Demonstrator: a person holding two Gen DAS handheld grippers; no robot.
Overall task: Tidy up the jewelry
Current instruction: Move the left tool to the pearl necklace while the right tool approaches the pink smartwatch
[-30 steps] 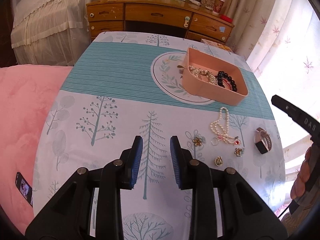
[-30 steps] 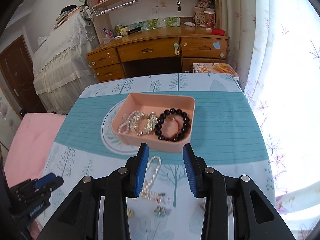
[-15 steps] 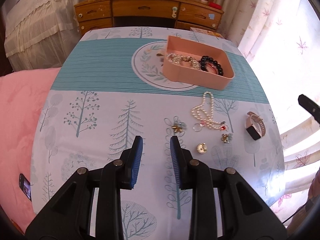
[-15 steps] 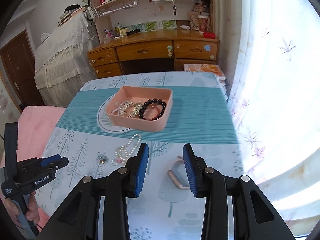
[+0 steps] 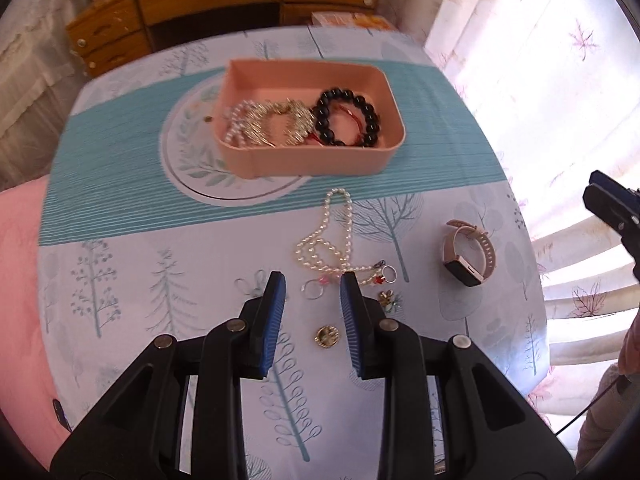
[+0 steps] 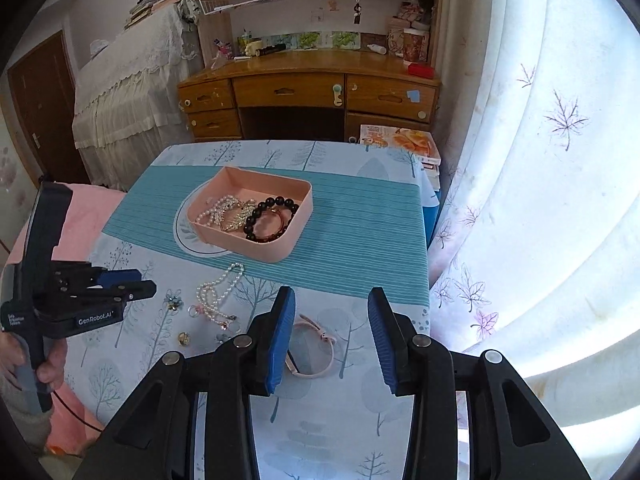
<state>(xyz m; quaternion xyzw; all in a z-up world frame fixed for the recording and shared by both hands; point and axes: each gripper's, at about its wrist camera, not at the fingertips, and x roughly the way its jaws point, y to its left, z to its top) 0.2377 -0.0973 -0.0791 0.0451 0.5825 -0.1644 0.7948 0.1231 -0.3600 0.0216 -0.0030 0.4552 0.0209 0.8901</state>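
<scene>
A pink tray (image 5: 248, 160) (image 6: 298, 236) on the table holds a black bead bracelet (image 5: 347, 120), a pearl strand and gold pieces. In front of it lie a pearl necklace (image 5: 332, 236) (image 6: 214, 294), a silver ring (image 5: 312, 291), a gold round earring (image 5: 327, 337), a flower earring (image 5: 389, 299) and a pink-strapped watch (image 5: 470, 252) (image 6: 316, 354). My left gripper (image 5: 312, 292) is open and empty, its tips either side of the ring. My right gripper (image 6: 331, 306) is open and empty, above the watch.
The table has a tree-print cloth with a teal band (image 6: 360, 220). A wooden desk (image 6: 308, 92) stands behind it, a curtain (image 6: 540, 160) to the right, a pink bed cover (image 5: 16, 280) to the left. A book (image 6: 400, 140) lies at the far right corner.
My left gripper moved right and forward over the loose jewelry; its jaws now flank the ring. My right gripper pulled back and its jaws opened wider over the watch.
</scene>
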